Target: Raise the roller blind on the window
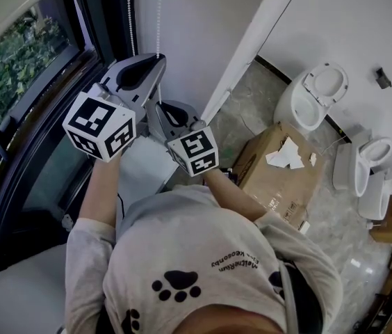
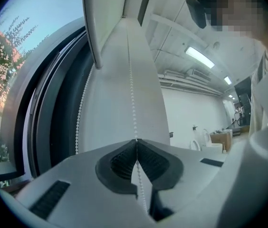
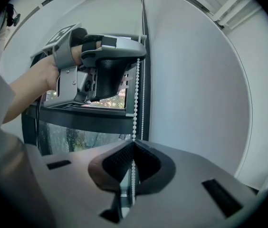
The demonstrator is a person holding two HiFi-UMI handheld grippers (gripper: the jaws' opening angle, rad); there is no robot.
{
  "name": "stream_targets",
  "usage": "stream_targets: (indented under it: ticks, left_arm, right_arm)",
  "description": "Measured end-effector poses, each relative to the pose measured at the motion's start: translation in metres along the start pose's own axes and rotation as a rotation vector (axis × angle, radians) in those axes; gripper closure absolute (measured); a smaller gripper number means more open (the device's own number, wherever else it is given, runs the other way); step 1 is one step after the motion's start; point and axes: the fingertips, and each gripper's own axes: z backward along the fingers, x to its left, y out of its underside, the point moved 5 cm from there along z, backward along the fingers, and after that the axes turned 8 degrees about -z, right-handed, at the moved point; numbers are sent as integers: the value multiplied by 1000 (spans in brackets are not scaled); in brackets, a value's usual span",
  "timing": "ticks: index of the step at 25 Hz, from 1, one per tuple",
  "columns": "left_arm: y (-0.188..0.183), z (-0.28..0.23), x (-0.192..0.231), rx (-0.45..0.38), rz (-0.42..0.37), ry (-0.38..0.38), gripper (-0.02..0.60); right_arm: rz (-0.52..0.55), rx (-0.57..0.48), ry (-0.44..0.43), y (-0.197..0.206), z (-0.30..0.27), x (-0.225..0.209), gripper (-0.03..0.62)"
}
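1 chain (image 2: 133, 109) pinched: left claw (image 2: 136, 141) above right claw (image 3: 133, 144).

an interior under fit-out, or one used for storing sanitary ware, is indicated. several white toilets (image 1: 317, 96) are seen standing loose on a marbled stone floor (image 1: 248, 103) along a white wall (image 1: 363, 19), next to an opened cardboard box (image 1: 279, 172). a bare ceiling with exposed pipework and a tube light (image 2: 199, 57) is shown. greenery is seen through a large dark-framed window (image 1: 22, 68).
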Motion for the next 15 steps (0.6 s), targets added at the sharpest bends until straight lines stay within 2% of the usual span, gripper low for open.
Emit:
stream_targets:
  ticks: [5, 15]
  left_arm:
    - [21, 4, -6, 16, -5, -70, 569]
    - [75, 6, -18, 91, 31, -129, 569]
  right_arm:
    - [13, 29, 11, 21, -5, -2, 585]
    - [11, 129, 31, 71, -11, -2, 585]
